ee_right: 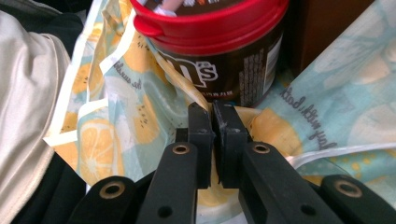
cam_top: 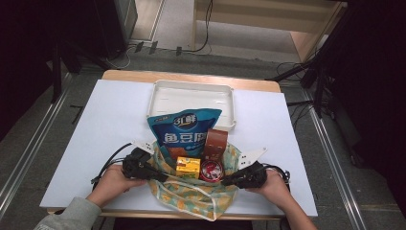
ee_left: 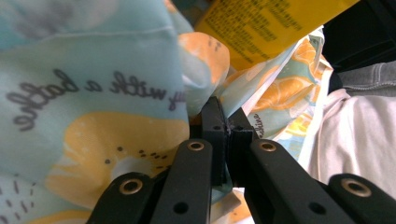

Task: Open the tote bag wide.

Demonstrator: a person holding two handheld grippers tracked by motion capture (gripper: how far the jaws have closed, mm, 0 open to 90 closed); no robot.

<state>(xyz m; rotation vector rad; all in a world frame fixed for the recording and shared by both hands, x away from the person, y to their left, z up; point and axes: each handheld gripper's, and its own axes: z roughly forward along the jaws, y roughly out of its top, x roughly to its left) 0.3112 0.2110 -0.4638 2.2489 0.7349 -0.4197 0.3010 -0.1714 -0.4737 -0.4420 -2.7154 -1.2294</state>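
High view. Printed cloth bag [cam_top: 201,191] sits at the near edge of the desk [cam_top: 110,120], mouth up, between my two hands. Inside it: blue snack pouch [cam_top: 184,129] leaning far, brown pack [cam_top: 215,143] to its right, yellow box [cam_top: 187,166], red-lidded tub [cam_top: 211,170]. White tray [cam_top: 191,103] stands just beyond, with the pouch top leaning over its near rim. My left gripper [cam_top: 160,176] is at the bag's left rim, my right gripper [cam_top: 227,181] at its right rim.

Left gripper view. My fingers [ee_left: 215,128] are pressed together on a fold of the cloth, no gap visible between them. Fabric bunches up on both sides of the pinch, and the yellow box lies past it.

Right gripper view. My fingers [ee_right: 201,123] are closed on the rim cloth, a thin pleat caught between them, directly in front of the tub. A white hem strip [ee_right: 93,79] runs along the edge to the left.

Handling, my judgement. The bag is thin, soft and limp; it holds no shape of its own, so it only opens where I pull it. The cloth looks smooth and could slide out of a shallow pinch, so hold at the hem, where it is doubled. The load seems moderate, and the tub is likely the heaviest item. The tall pouch may tip if one side sags, so both rims should be kept level.
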